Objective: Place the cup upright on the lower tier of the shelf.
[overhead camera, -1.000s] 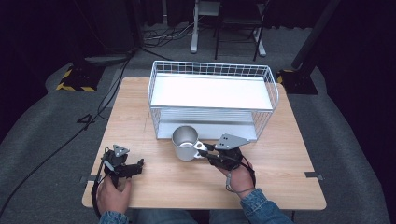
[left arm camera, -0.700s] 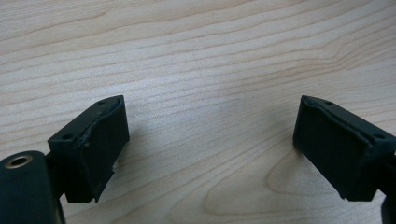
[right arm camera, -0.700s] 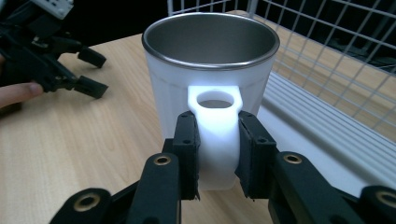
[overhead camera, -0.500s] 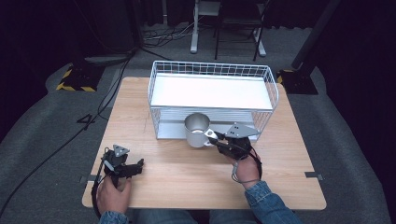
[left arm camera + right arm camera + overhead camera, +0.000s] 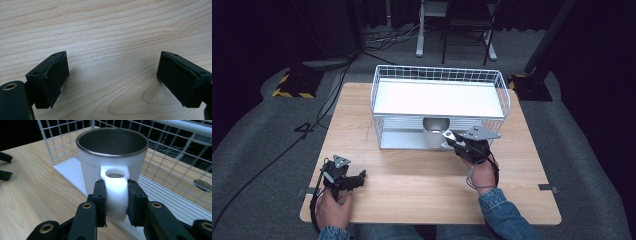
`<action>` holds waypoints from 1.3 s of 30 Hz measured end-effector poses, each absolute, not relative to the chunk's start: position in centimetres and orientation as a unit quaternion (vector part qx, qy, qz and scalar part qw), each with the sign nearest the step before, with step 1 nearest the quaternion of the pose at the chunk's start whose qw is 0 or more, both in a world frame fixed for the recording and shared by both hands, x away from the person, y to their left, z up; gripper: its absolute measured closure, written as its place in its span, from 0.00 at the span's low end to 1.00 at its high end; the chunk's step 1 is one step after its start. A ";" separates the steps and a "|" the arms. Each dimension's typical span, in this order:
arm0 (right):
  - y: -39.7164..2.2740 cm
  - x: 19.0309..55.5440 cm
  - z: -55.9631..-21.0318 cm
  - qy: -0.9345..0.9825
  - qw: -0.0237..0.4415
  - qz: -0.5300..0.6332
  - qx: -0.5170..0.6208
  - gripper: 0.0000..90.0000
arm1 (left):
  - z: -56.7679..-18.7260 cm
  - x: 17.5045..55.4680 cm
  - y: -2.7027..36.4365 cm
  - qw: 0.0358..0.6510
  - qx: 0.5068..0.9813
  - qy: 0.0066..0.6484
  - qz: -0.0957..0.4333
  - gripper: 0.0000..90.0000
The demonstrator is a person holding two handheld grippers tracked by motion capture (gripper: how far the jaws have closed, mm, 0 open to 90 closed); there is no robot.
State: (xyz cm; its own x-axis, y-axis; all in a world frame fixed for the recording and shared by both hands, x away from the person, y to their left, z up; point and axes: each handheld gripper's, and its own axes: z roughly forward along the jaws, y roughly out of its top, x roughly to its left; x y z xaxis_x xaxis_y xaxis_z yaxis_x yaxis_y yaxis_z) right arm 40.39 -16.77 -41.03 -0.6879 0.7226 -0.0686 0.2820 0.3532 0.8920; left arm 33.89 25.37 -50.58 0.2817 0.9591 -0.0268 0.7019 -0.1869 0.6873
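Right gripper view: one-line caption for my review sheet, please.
Right gripper fingers clamp the white handle of an upright mug, held at the open front of a wire rack on the wooden table.

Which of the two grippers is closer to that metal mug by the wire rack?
The right. The right gripper is clamped on the mug's white handle, at the wire rack's lower shelf. The left gripper sits open, far off near the table's front-left corner.

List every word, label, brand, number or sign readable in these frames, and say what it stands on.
None: no readable text in any view.
Mug, held by its handle in the right gripper: plain white, no print.
Wire rack and wooden table: unmarked.
Left gripper: plain black pads.
Yellow-black hazard stripes on a floor base: a pattern, no lettering.
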 end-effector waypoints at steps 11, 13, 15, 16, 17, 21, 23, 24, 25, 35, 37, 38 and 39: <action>-19.8 41.6 -41.6 0.763 0.265 0.454 0.376 0.80 | -50.6 33.9 25.4 0.303 0.741 0.560 0.213 0.12; -20.0 41.9 -41.9 0.761 0.270 0.450 0.382 0.80 | -50.6 33.9 25.4 0.304 0.740 0.561 0.212 0.12; -20.1 42.1 -42.3 0.758 0.273 0.447 0.388 0.80 | -50.6 33.9 25.4 0.303 0.741 0.560 0.213 0.12; -20.1 42.2 -42.5 0.757 0.274 0.447 0.391 0.80 | -50.6 34.0 25.4 0.303 0.742 0.559 0.213 0.12; -20.1 42.4 -42.7 0.755 0.274 0.445 0.395 0.80 | -50.6 34.0 25.4 0.303 0.741 0.559 0.213 0.12; -20.1 42.9 -43.3 0.749 0.278 0.442 0.408 0.80 | -50.6 33.9 25.4 0.303 0.741 0.560 0.212 0.12; -20.1 43.2 -43.7 0.748 0.278 0.438 0.413 0.80 | -50.6 33.9 25.4 0.303 0.741 0.560 0.213 0.12; -20.1 43.2 -43.7 0.748 0.278 0.438 0.413 0.80 | -50.6 33.9 25.4 0.304 0.741 0.560 0.212 0.12; -20.0 43.3 -43.9 0.749 0.279 0.436 0.415 0.80 | -50.6 33.9 25.4 0.303 0.741 0.560 0.213 0.12; -20.5 43.5 -44.6 0.746 0.266 0.439 0.425 0.79 | -50.6 33.9 25.4 0.304 0.741 0.561 0.212 0.12; -20.7 43.5 -44.8 0.744 0.262 0.443 0.426 0.79 | -50.6 33.9 25.4 0.303 0.741 0.560 0.212 0.12; -20.7 43.5 -44.8 0.744 0.262 0.443 0.426 0.79 | -50.6 34.0 25.4 0.303 0.742 0.559 0.213 0.12; -20.6 43.4 -44.7 0.745 0.259 0.443 0.426 0.78 | -50.6 33.9 25.4 0.304 0.740 0.561 0.212 0.12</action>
